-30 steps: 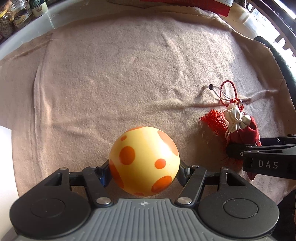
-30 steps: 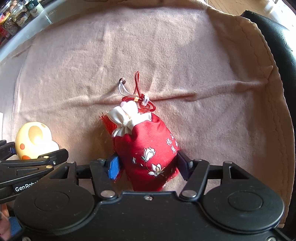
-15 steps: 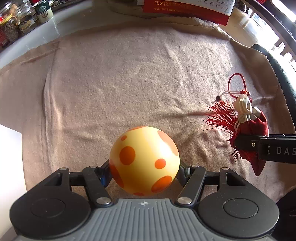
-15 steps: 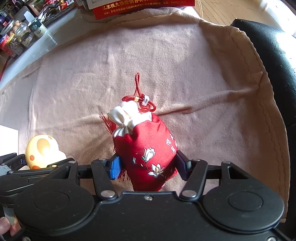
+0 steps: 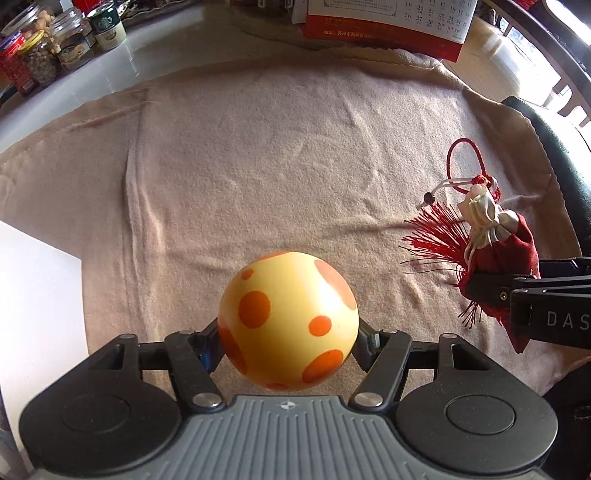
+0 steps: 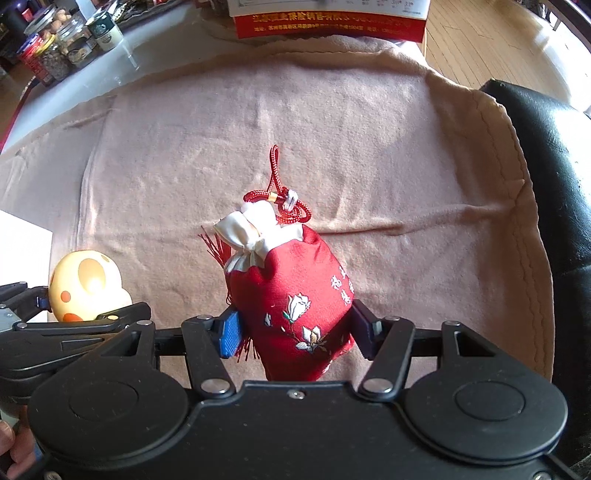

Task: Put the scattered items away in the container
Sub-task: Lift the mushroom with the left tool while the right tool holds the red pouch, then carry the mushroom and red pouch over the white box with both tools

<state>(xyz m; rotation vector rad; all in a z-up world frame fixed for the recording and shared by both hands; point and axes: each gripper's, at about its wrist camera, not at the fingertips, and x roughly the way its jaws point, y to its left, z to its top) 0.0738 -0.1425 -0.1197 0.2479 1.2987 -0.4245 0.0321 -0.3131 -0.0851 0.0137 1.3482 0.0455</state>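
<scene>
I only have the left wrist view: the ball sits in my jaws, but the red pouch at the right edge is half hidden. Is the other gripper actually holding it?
Observer: Yes. In the right wrist view the right gripper clamps the red pouch at its lower body, both pads pressing on it.
Operator: What is on its front?
Observer: White embroidered flowers and white characters.
Operator: Any loose parts?
Observer: The red cord loop sticks out from the tied neck.

White object [image 5: 37,295] cut off at left edge, identity unclear. Calendar [image 5: 388,22] cropped at top. Jar [image 5: 38,59] labels too small to read. Pouch [image 6: 295,306] bottom hidden behind gripper body.
</scene>
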